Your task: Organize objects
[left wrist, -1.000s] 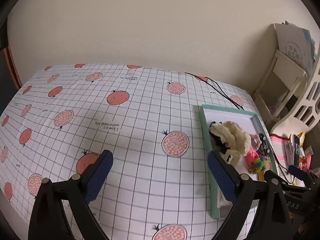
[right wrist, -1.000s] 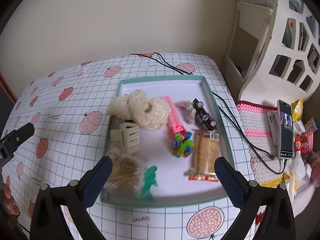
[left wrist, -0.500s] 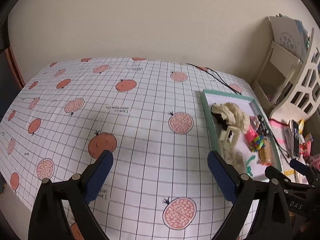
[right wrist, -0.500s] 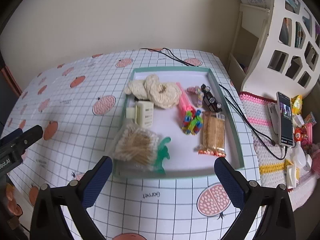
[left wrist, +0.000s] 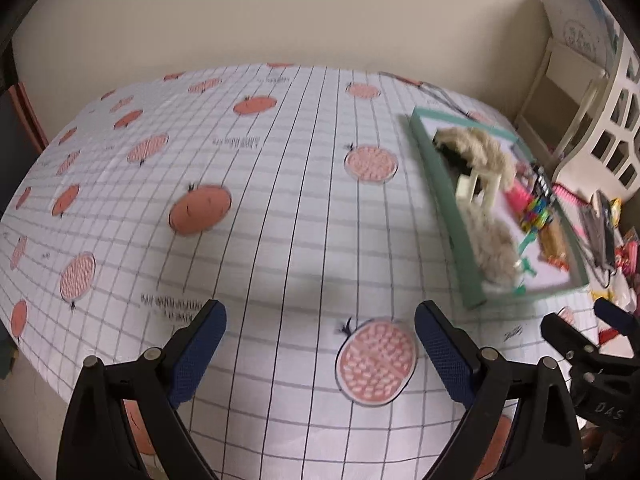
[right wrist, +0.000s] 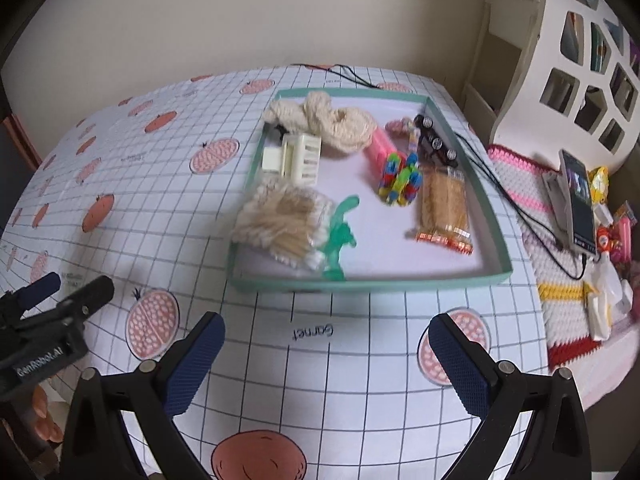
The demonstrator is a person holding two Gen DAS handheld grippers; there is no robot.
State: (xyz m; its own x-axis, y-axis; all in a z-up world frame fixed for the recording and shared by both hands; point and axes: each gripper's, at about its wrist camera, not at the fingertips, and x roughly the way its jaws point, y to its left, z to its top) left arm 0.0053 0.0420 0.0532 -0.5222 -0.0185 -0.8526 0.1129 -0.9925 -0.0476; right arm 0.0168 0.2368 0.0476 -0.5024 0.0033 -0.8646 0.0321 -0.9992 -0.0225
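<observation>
A green-rimmed tray (right wrist: 494, 224) on the table holds cream yarn (right wrist: 328, 118), a cream hair claw (right wrist: 298, 154), a bag of cotton swabs (right wrist: 284, 226), a green clip (right wrist: 340, 232), a coloured block toy (right wrist: 402, 178), a cracker pack (right wrist: 444, 206) and a black toy car (right wrist: 434, 140). The tray also shows in the left wrist view (left wrist: 444, 208) at the right. My right gripper (right wrist: 326, 364) is open and empty, in front of the tray's near edge. My left gripper (left wrist: 320, 354) is open and empty over the bare cloth, left of the tray.
The table has a white grid cloth with orange fruit prints (left wrist: 200, 208). A black cable (right wrist: 500, 184) runs past the tray to a phone (right wrist: 578, 200) on a knitted mat (right wrist: 560, 280). A white shelf unit (right wrist: 560, 60) stands at the right.
Both grippers have pulled back toward the table's near edge, so the tray looks smaller and farther. Both stay open and empty. The tray's contents have not moved.
</observation>
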